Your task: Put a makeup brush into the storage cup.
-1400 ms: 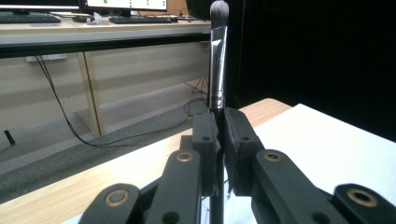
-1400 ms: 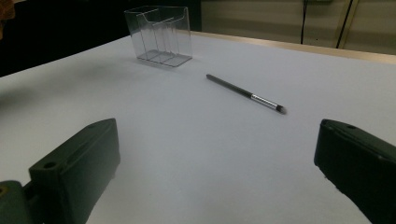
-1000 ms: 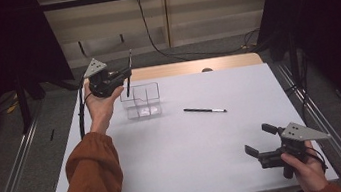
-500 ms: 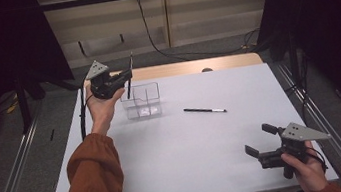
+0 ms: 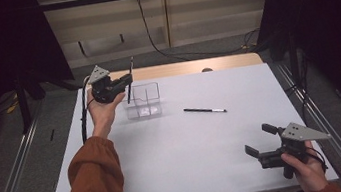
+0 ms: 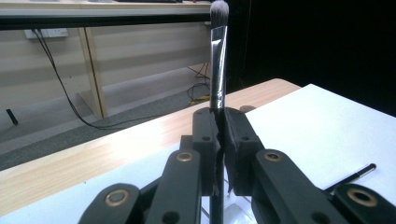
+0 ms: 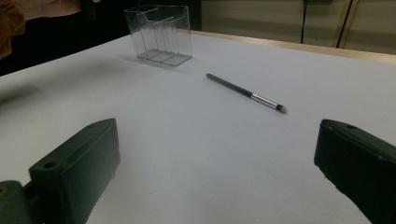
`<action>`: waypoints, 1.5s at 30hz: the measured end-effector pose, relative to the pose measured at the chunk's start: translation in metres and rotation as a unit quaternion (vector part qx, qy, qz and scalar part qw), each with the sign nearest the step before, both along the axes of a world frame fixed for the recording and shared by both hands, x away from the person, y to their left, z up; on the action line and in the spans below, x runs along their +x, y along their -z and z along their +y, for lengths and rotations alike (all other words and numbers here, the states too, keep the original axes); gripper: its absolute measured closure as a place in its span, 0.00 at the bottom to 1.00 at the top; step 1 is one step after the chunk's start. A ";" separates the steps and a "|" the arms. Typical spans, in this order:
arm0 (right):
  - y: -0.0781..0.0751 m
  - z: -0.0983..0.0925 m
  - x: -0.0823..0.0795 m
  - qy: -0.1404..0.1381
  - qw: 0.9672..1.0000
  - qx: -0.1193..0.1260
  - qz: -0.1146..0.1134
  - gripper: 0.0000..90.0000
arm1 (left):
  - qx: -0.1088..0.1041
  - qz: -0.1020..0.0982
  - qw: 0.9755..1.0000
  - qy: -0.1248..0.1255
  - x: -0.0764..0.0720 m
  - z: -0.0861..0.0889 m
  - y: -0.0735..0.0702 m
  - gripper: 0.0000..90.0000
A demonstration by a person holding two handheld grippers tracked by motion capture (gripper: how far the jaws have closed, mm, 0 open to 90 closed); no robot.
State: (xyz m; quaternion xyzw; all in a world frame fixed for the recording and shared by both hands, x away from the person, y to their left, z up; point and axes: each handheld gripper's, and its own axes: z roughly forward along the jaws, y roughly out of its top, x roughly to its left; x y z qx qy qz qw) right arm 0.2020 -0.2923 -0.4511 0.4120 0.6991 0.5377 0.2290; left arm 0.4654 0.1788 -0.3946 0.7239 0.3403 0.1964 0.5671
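Fingers of the left gripper [image 5: 125, 83] were clamped on a slim black-handled makeup brush [image 6: 217, 56], held upright with its grey bristle tip up, beside the clear plastic divided organiser box [image 5: 144, 99] at the far left of the white surface [image 5: 193, 163]. The left forearm, in a rust-orange sleeve [image 5: 92, 185], reached forward with the hand [image 5: 103, 113] raised, the gripper lying level. The right gripper [image 5: 260, 140] hung low over the near right corner, its fingers spread wide with nothing between them. A second thin black brush with a silver ferrule [image 5: 205, 110] lay flat on the surface, right of the box.
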 end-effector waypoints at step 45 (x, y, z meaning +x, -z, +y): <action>0.000 0.000 0.000 -0.003 1.000 -0.002 0.000 0.00 | 0.006 0.019 1.000 -0.005 0.000 0.004 0.015 0.93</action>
